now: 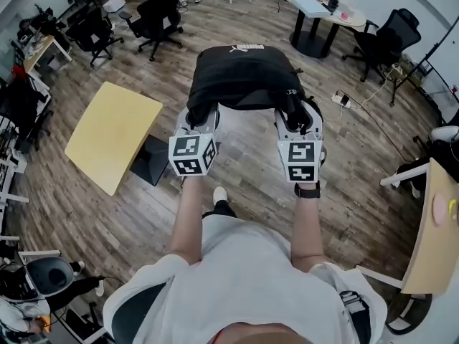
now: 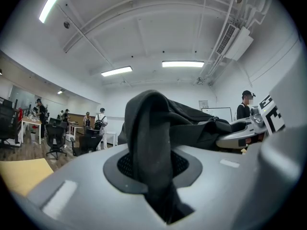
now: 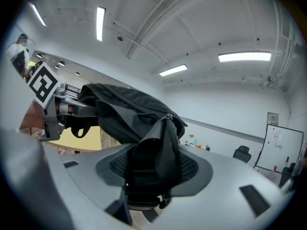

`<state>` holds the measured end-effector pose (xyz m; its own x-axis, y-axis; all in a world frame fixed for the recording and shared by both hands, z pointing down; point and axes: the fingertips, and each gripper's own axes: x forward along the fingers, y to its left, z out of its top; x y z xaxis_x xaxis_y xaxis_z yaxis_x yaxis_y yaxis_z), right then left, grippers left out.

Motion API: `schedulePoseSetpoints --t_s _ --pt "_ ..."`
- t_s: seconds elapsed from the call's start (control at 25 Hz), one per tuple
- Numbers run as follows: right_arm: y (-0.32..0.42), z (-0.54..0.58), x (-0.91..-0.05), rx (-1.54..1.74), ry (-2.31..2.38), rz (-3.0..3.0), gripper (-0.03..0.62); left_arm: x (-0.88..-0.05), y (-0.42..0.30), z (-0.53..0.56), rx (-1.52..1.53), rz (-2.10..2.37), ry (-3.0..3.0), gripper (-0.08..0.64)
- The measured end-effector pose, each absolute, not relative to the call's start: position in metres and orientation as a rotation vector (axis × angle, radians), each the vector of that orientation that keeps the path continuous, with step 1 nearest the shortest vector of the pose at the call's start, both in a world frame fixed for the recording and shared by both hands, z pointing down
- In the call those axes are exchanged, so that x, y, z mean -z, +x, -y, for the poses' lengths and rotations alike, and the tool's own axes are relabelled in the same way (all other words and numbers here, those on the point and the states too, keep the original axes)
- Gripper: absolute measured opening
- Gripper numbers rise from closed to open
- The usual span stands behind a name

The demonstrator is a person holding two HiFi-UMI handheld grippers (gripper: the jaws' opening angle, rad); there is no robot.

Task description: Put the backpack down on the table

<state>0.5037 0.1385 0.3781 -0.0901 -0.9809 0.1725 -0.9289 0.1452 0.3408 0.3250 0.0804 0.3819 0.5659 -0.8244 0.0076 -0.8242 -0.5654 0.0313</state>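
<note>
1. black fabric backpack [image 1: 240,77]: held in the air over the grey-brown wood-plank floor [image 1: 358,192], slung between the two grippers in front of the person, white logo on its far edge.
2. left gripper [image 1: 204,117]: jaws clamped on a dark fold of the backpack [image 2: 192,123], probably a shoulder strap; in the left gripper view the fabric rises from between the jaws [image 2: 153,169] and arches over them.
3. right gripper [image 1: 297,119]: jaws closed on a thicker bunch of black webbing and fabric [image 3: 148,186] just below a zip pull; the body of the backpack [image 3: 120,111] hangs beyond.
4. pale yellow rectangular wooden table [image 1: 111,135]: to the left of the backpack and apart from it, on a dark base; its top is bare.
5. backpack as container: the zip seen from the right gripper view appears shut; what it holds cannot be made out.
6. round white table [image 1: 337,16]: far right, bearing a few small coloured objects too small to name.
7. black office chairs [image 1: 154,13]: ranged along the far side of the room.
</note>
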Motion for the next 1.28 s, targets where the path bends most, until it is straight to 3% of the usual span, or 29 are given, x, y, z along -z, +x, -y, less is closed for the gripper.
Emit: schedulePoseSetpoints --t_s 0.48,1.28 --pt "0.425 -0.009 -0.356 0.271 1.744 2.169 0.218 -0.361 0.244 0.038 0.074 1.589 2.715 0.092" --pt "0.190 0.155 -0.357 0.402 1.324 2.465 0.218 -0.365 0.005 0.132 0.146 2.080 2.376 0.092"
